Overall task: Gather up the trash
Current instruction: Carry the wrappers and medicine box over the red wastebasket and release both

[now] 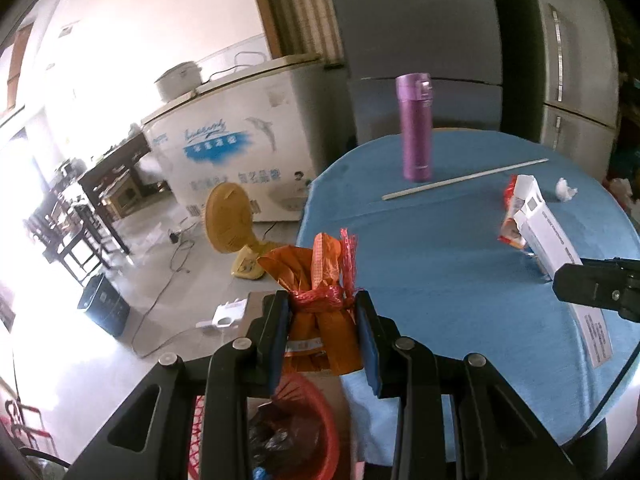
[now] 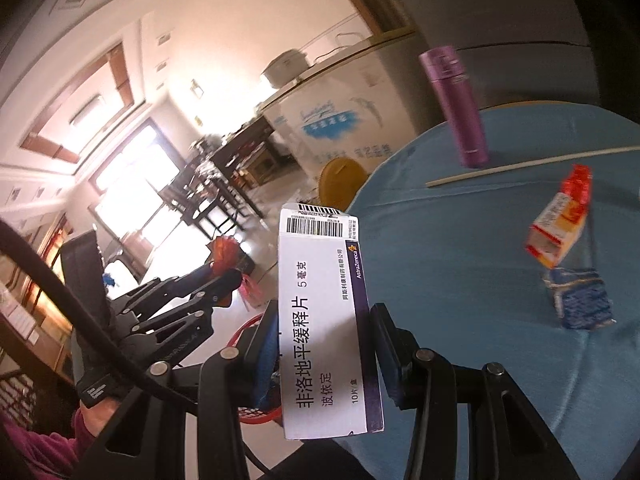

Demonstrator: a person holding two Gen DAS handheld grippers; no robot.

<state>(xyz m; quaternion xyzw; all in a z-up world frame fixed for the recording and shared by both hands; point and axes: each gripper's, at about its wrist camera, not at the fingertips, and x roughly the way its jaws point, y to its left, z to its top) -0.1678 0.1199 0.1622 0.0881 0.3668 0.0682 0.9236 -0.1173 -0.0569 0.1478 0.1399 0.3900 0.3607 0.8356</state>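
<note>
The left tool (image 1: 322, 312) grips a crinkled orange foil wrapper (image 1: 320, 280) above a red mesh basket (image 1: 316, 432). The right tool (image 2: 324, 344) clamps a white cardboard medicine box (image 2: 324, 320) over the blue-clothed round worktop (image 1: 460, 280), where a purple metal flask (image 1: 416, 136) stands farther off.

"AstraZeneca", "非洛地平缓释片", "波依定", "5毫克" and a barcode on the white medicine box (image 2: 324, 320).

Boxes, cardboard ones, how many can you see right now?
2. A white medicine box held in the right hand-held gripper, and an orange-and-white box on the blue table. Others may be hidden.
</note>
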